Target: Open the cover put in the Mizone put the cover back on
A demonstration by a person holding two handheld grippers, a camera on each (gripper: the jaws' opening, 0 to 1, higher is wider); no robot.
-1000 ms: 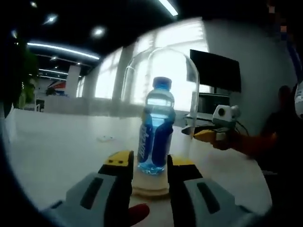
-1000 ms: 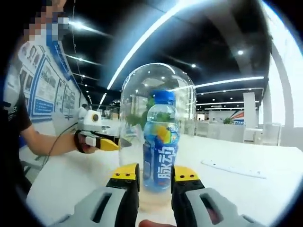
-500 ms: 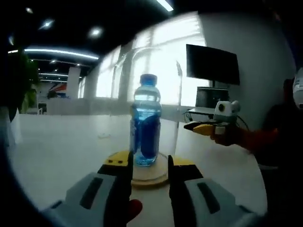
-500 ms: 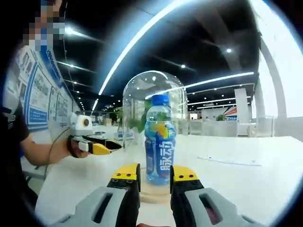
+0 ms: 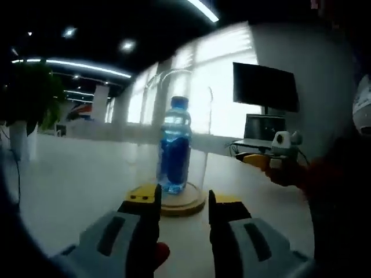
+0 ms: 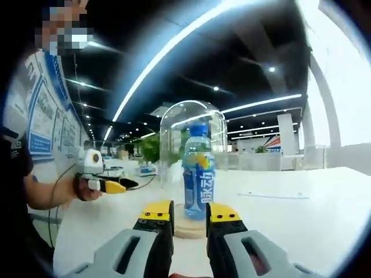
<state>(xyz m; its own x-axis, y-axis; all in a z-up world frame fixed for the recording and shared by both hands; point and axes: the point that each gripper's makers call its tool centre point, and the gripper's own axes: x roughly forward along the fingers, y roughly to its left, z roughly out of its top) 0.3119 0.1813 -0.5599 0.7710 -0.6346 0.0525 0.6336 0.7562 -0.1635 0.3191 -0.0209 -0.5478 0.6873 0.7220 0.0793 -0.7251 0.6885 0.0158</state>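
A Mizone bottle [image 6: 197, 171] is seen standing upright on a round wooden base [image 6: 186, 227], enclosed by a clear glass dome cover [image 6: 193, 136] that appears seated on the base. In the right gripper view the bottle lies straight ahead of the right gripper [image 6: 189, 213], just beyond the yellow jaw tips, with its long axis vertical and the blue cap uppermost. The same arrangement is shown in the left gripper view, where the bottle [image 5: 174, 152] and base [image 5: 184, 204] stand ahead of the left gripper [image 5: 182, 197] and a little to the left of its centre line. Both pairs of jaws are held level, low to the white table [image 6: 301, 197], parted by a narrow gap with nothing between them. Each gripper is seen from the other's view, off to the side of the dome and clear of it, so the two are judged to stand on opposite sides at much the same distance. The task is judged complete or nearly so, with the cover back over the bottle.
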